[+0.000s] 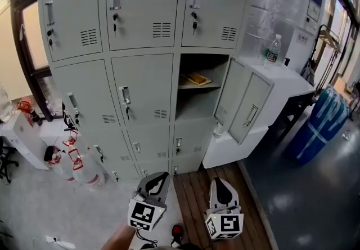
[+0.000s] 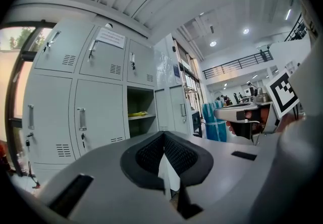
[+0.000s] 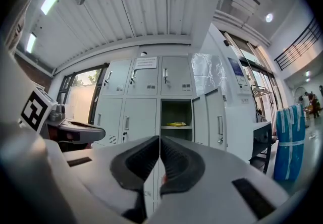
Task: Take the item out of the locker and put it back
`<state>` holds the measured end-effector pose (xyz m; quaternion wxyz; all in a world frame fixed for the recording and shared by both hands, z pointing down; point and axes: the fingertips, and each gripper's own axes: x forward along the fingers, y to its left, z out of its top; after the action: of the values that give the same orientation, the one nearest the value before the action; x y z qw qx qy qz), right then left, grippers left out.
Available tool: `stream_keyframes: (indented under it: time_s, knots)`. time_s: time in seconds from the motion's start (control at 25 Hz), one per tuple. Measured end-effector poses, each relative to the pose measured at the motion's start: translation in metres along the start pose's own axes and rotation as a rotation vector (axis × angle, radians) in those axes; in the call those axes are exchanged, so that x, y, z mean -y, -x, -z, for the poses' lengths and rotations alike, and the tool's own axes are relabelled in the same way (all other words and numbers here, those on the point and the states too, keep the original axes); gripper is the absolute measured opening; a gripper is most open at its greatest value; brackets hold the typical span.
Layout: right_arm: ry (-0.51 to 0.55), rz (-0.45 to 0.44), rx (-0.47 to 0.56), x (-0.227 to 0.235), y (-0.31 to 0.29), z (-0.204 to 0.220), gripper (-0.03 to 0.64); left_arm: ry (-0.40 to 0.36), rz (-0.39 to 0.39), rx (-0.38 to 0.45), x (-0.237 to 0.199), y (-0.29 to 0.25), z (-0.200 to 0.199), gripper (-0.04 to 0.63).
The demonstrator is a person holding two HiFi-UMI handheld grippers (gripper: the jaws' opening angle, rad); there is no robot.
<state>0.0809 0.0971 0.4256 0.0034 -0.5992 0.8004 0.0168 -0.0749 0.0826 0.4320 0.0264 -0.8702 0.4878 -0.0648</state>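
Note:
A grey locker bank (image 1: 140, 74) fills the head view. One middle-row compartment (image 1: 197, 94) stands open, its door (image 1: 242, 99) swung out to the right. A flat yellow item (image 1: 196, 79) lies on the shelf inside, also seen as the yellow item (image 2: 137, 114) and the yellow item (image 3: 176, 124) in the two gripper views. My left gripper (image 1: 159, 175) and right gripper (image 1: 220, 180) are held low, side by side, well short of the lockers. The left gripper (image 2: 164, 136) is shut with nothing in it, and so is the right gripper (image 3: 159, 140).
A white cabinet (image 1: 292, 80) with a water bottle (image 1: 272, 52) on it stands right of the open door. A blue barrel (image 1: 320, 122) is at far right. Red-and-white bottles (image 1: 73, 159) sit on the floor at left. A wooden floor panel (image 1: 197, 187) lies below the grippers.

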Motion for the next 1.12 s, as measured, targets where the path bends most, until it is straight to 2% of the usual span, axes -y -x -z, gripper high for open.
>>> stream_keyframes:
  time_s: [0.48,0.92,1.12]
  knots:
    - [0.007,-0.097,0.020,0.050,-0.102,0.007,0.021,-0.018,-0.064,-0.003,-0.027,-0.101,-0.008,0.020]
    - [0.005,-0.163,0.010,0.059,-0.170,0.019,0.021,-0.013,-0.109,-0.020,-0.058,-0.147,-0.004,0.020]
    - [0.008,-0.163,0.014,0.061,-0.202,0.016,0.021,-0.019,-0.111,-0.022,-0.080,-0.170,-0.004,0.020]
